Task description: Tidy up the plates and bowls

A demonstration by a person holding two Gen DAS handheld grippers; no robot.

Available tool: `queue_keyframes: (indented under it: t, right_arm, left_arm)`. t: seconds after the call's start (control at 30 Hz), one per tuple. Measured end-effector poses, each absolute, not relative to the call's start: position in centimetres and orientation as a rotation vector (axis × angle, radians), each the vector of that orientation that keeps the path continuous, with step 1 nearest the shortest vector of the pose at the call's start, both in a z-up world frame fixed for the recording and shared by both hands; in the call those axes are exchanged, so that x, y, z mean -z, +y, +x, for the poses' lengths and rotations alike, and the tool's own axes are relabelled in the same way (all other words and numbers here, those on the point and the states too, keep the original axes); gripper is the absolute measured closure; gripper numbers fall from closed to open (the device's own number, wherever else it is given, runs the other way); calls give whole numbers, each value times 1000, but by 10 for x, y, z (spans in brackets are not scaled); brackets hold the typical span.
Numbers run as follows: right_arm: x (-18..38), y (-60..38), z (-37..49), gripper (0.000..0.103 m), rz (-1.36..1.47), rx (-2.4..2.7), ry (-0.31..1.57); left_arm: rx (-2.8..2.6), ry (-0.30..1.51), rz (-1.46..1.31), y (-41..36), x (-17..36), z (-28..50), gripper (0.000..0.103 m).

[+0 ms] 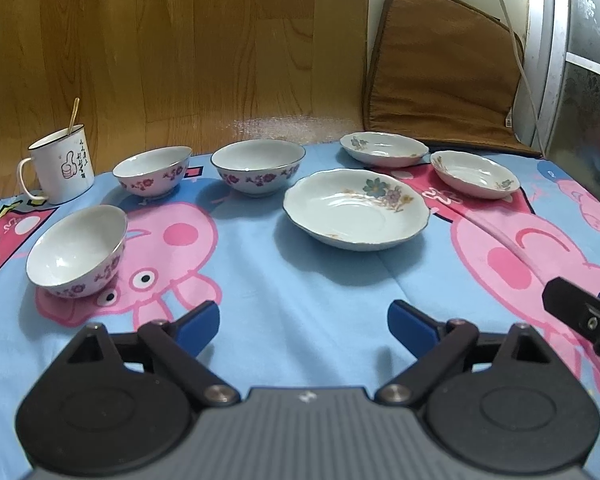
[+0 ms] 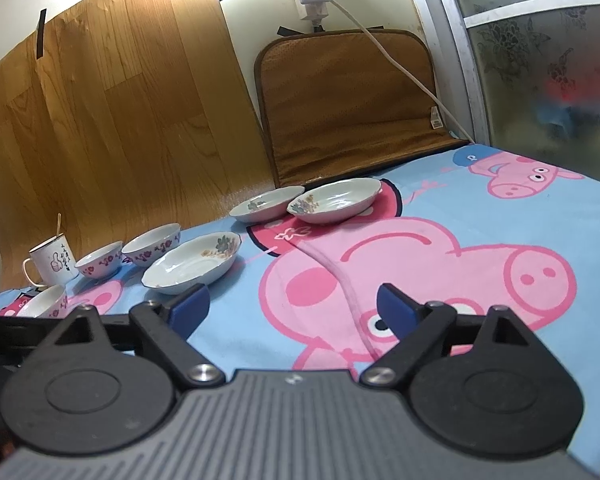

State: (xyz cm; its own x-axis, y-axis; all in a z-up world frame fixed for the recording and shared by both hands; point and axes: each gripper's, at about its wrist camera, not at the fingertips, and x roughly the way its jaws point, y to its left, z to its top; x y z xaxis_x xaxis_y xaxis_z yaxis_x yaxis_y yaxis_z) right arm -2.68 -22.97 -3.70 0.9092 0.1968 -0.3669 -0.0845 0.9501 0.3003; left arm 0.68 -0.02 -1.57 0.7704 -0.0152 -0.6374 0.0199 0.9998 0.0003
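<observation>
Three white bowls with purple flower bands sit on the cartoon-pig cloth: a near left bowl (image 1: 76,250), a far left bowl (image 1: 152,172) and a middle bowl (image 1: 258,166). Three shallow flowered plates lie to their right: a large plate (image 1: 356,210), a back plate (image 1: 384,150) and a right plate (image 1: 474,174). My left gripper (image 1: 304,326) is open and empty, low over the cloth in front of them. My right gripper (image 2: 292,306) is open and empty, to the right of the large plate (image 2: 192,266); its black edge shows in the left wrist view (image 1: 584,320).
A white enamel mug (image 1: 62,166) with a spoon stands at the far left. A wood-grain board (image 1: 180,48) and a brown cushion (image 1: 440,76) lean on the wall behind. A frosted sliding door (image 2: 540,60) bounds the right side. A white cable (image 2: 400,60) hangs over the cushion.
</observation>
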Motion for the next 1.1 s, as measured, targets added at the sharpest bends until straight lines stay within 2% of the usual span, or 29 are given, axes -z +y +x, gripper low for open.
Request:
queue_keyframes:
  t: [0.33,0.63,0.8,1.0,1.1]
  right_arm:
    - [29,-211,-20,11,212,-144,344]
    - [19,-197,-30,11,90,-67,128]
    - [25,-196,-22,11,92,-72,172]
    - [24,-191,-30,11,76,-59,134]
    - [24,-190,-30,11,76,-58,130]
  left_arm:
    - [-86,629,8,14,17,8,11]
    - [-160,465,4,22,14,0,9]
    - [-164,393,41,15,13,-11,8]
    - [-168,335,49,12,11,-21,0]
    - [-169,313,36,15,10,-25,0]
